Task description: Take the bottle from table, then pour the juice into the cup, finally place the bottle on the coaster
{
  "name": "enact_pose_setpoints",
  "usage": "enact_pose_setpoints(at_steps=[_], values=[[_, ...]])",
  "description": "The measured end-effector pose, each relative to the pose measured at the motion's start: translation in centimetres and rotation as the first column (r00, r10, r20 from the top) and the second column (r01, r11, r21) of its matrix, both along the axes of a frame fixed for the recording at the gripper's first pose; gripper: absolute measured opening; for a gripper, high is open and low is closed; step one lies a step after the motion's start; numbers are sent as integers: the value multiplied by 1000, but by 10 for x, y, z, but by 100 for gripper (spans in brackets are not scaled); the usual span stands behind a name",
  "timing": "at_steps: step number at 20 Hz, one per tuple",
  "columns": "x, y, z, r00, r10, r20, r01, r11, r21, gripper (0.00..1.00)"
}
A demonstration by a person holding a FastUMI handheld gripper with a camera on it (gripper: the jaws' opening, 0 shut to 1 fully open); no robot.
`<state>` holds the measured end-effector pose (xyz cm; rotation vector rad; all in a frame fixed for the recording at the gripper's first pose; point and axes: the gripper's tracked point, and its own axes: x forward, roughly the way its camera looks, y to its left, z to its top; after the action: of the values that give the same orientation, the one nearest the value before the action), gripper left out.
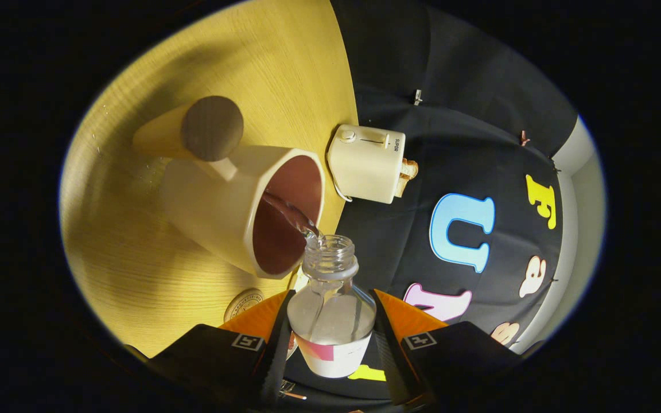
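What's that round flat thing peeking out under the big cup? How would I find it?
Start at the yellow wooden table. On it stands a big cream cup, into which the gripper pours from a clear bottle clamped between its fingers. The coaster lies between the cup and the near finger: a pale round disc with ringed print, the one flat thing there.

Warm bright light on the yellow wood-grain desk (135,252), soft shadow bands across it, faint glints on the clear glass bottle (330,298), strong fisheye bending toward the rim, orange-and-black tongs (330,338) dim and slightly soft
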<state>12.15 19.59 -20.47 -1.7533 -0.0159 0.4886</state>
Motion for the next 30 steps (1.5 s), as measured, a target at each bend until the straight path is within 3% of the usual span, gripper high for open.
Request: enact_pose_setpoints(at_steps=[30], values=[[9,7,13,988,141,61,-128,974,-186,72]])
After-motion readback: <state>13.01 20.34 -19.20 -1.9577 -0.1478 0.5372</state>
